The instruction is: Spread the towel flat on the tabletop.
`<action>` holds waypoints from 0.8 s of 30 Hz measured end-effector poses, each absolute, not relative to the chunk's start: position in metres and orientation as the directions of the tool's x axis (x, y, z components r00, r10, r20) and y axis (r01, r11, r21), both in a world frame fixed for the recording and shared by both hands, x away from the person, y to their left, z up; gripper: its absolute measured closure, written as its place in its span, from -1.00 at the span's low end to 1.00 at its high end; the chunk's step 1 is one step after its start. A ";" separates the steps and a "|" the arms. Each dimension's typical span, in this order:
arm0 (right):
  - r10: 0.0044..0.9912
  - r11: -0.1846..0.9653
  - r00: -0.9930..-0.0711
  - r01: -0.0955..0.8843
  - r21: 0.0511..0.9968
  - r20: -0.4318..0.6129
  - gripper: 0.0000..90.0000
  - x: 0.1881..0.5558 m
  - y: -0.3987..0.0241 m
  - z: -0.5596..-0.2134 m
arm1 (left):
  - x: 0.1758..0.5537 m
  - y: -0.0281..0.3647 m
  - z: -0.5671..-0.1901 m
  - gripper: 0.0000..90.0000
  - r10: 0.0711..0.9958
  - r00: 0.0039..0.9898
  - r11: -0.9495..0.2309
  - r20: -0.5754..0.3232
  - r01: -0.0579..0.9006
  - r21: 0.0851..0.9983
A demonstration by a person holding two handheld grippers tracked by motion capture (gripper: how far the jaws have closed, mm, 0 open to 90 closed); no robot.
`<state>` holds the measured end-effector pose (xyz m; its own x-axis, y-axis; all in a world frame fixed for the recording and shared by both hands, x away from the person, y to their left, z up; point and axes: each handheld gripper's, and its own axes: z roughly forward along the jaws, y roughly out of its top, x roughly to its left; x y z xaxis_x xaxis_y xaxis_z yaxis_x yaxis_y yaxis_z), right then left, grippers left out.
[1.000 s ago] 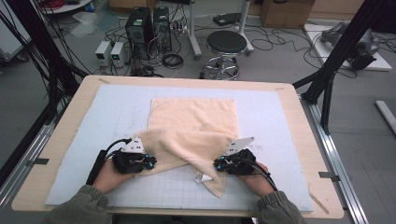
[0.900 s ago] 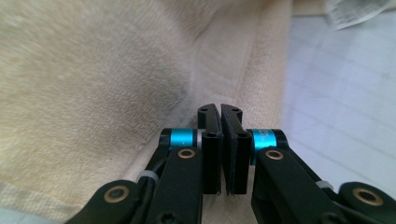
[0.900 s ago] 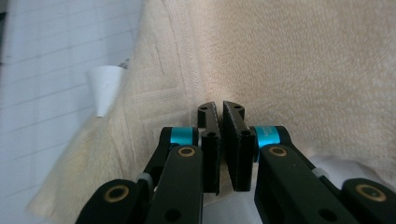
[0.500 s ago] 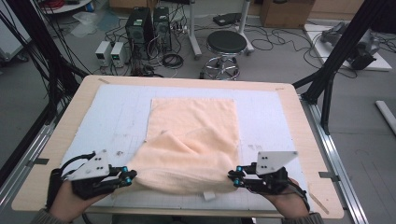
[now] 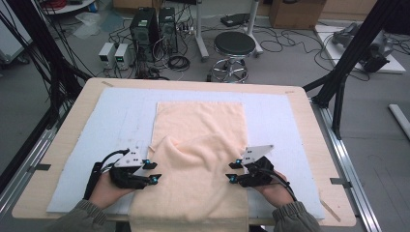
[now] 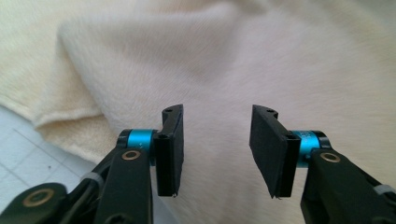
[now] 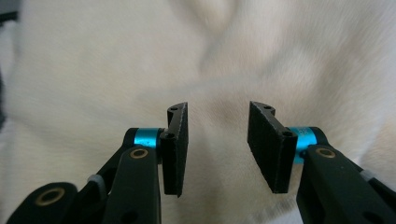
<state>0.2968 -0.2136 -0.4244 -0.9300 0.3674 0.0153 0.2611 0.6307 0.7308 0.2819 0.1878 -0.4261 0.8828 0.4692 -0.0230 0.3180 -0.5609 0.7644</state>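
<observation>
Towel (image 5: 198, 159): peach, lying along the tabletop (image 5: 309, 121) middle, near end draped over the front edge and cut off by the frame.
Left tongs (image 5: 153, 171): at the towel's left edge, just opening, nothing gripped.
Right tongs (image 5: 234, 171): at its right edge, likewise parted, empty.
Fold: a rumpled ridge between them hides cloth beneath.

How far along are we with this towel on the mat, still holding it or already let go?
Let go: the left gripper and right gripper have just been opening, and nothing sits between either pair of jaws. The peach towel lies lengthwise on the blue mat, its far part flat. Its near end hangs over the table edge and a raised wrinkle crosses the middle. Likely left: smoothing that wrinkle, then any fold.
</observation>
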 end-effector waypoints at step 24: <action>0.208 0.560 -0.977 0.087 0.824 -0.038 0.64 0.223 -0.228 -0.364 | 0.205 0.207 -0.379 0.48 0.374 0.927 -0.535 -0.014 0.228 0.813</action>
<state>0.2229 -0.2280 -0.3640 -0.9774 0.2080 -0.0383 0.0868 0.5597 0.8241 0.2049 0.2068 -0.3791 0.9272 0.3743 -0.0140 0.2284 -0.5354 0.8131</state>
